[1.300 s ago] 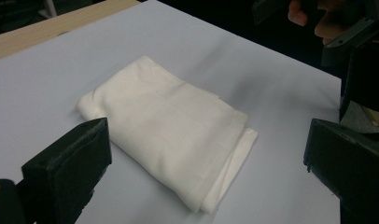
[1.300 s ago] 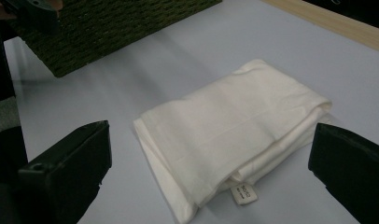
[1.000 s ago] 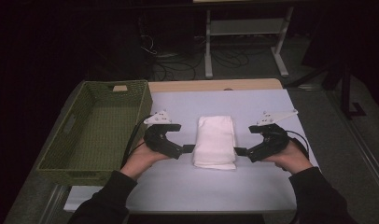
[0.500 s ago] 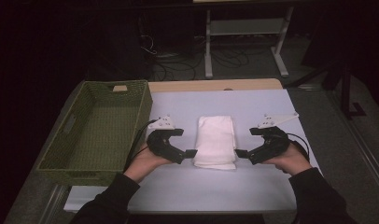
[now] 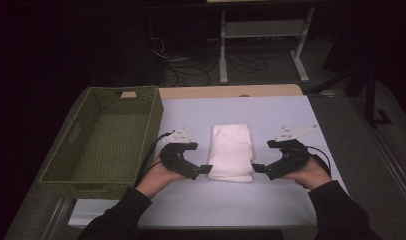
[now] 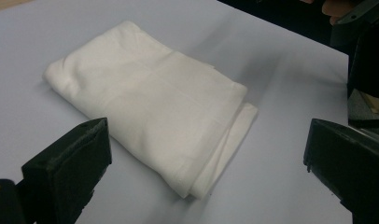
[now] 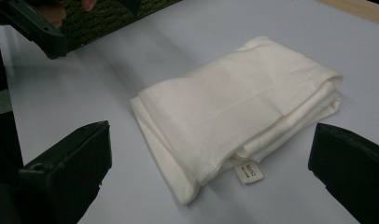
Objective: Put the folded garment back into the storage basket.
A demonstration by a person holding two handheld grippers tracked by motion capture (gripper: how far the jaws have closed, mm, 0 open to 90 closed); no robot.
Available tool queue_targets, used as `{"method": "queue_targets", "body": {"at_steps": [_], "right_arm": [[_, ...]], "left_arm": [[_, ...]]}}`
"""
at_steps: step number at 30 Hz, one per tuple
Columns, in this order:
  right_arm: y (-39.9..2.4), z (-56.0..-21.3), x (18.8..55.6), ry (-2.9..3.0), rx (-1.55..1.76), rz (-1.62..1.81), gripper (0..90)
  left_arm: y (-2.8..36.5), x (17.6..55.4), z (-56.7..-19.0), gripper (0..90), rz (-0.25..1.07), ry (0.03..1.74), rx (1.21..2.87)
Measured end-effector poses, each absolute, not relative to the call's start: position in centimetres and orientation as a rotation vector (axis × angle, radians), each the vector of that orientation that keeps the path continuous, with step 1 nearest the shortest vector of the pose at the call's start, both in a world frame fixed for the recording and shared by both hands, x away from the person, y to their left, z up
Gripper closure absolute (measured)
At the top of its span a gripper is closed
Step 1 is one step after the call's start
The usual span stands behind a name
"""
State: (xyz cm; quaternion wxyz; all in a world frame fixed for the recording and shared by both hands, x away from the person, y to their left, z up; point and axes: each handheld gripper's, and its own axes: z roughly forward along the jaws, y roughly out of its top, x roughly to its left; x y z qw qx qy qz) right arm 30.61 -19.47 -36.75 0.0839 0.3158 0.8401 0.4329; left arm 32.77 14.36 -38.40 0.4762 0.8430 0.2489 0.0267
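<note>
A folded white cloth [image 5: 231,151] lies flat in the middle of the pale table [image 5: 271,107]. My left gripper [image 5: 206,169] is at the cloth's near left corner and stands open. The right gripper [image 5: 256,168] is at the near right corner, also open. In the left gripper view the cloth [image 6: 150,100] lies between and beyond the wide-apart jaws of that gripper [image 6: 204,161], not touched. Seen along the right gripper [image 7: 206,163], the cloth [image 7: 234,107] shows layered edges and a small sewn label [image 7: 249,172] at its near corner.
An empty green woven basket [image 5: 76,165] stands at the left edge of the table, just left of my left hand. Beyond the far edge the room is dark, with cables on the floor and a white metal stand [image 5: 261,30].
Both grippers have slid toward the person along the cloth's sides, from its middle to its near corners. The cloth has not moved.
</note>
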Motion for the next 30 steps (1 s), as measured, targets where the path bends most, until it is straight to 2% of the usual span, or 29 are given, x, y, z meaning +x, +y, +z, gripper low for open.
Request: {"method": "queue_targets", "body": {"at_steps": [30], "right_arm": [[-19.2, -38.7, 29.4, 2.510, 0.956, 1.303, 0.0]], "left_arm": [[14.2, 32.3, -40.9, 0.1, 0.058, 0.618, 2.110]]}}
